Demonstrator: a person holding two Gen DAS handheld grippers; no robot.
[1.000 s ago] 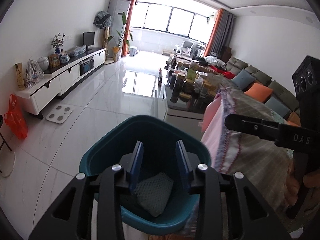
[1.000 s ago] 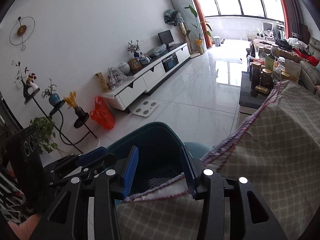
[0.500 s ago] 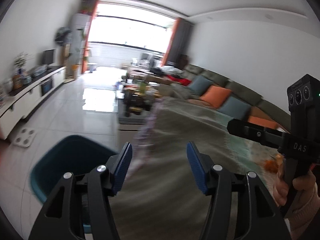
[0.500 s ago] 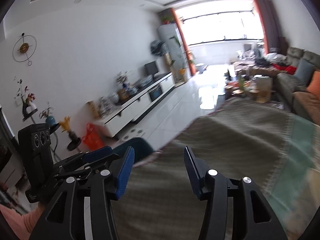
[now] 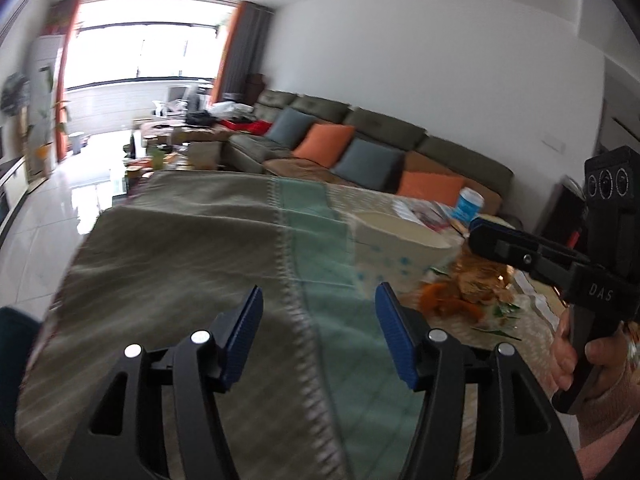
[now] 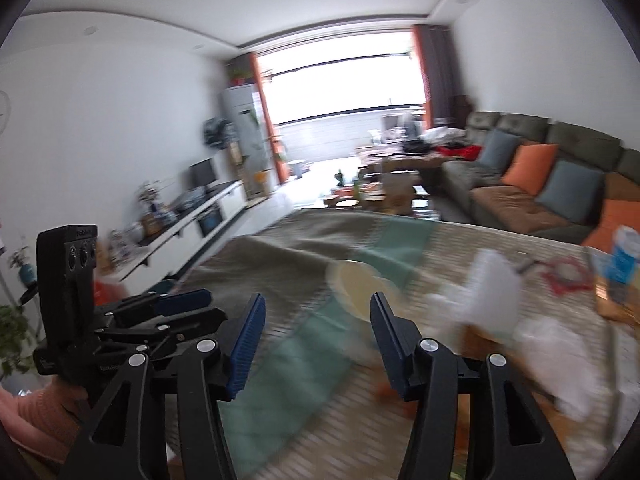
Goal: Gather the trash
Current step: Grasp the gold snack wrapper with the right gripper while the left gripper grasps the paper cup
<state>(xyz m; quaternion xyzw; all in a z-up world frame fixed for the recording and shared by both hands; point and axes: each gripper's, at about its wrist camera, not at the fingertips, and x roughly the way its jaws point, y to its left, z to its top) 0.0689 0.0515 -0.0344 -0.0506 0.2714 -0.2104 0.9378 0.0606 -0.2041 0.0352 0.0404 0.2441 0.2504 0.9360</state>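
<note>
My left gripper (image 5: 319, 336) is open and empty above the checked tablecloth (image 5: 192, 248). Ahead to its right lie orange peels (image 5: 448, 300), brown scraps (image 5: 480, 276) and a white paper bowl (image 5: 396, 248). My right gripper (image 6: 318, 340) is open and empty over the same cloth (image 6: 280, 264). The bowl (image 6: 356, 288) lies just ahead of it, with crumpled white tissue (image 6: 492, 288) to the right, all blurred. The teal bin shows only as a sliver at the left edge of the left wrist view (image 5: 12, 328). The right gripper shows in the left wrist view (image 5: 536, 252).
A blue-labelled tub (image 5: 470, 204) and papers (image 5: 420, 212) sit at the table's far right. A sofa with orange and grey cushions (image 5: 360, 152) runs behind. A cluttered coffee table (image 6: 380, 192) and TV cabinet (image 6: 192, 220) stand beyond.
Both grippers have swung right, from over the teal bin to over the table. The bin with its grey cloth has left the middle of both views. The left jaws have opened wider.
</note>
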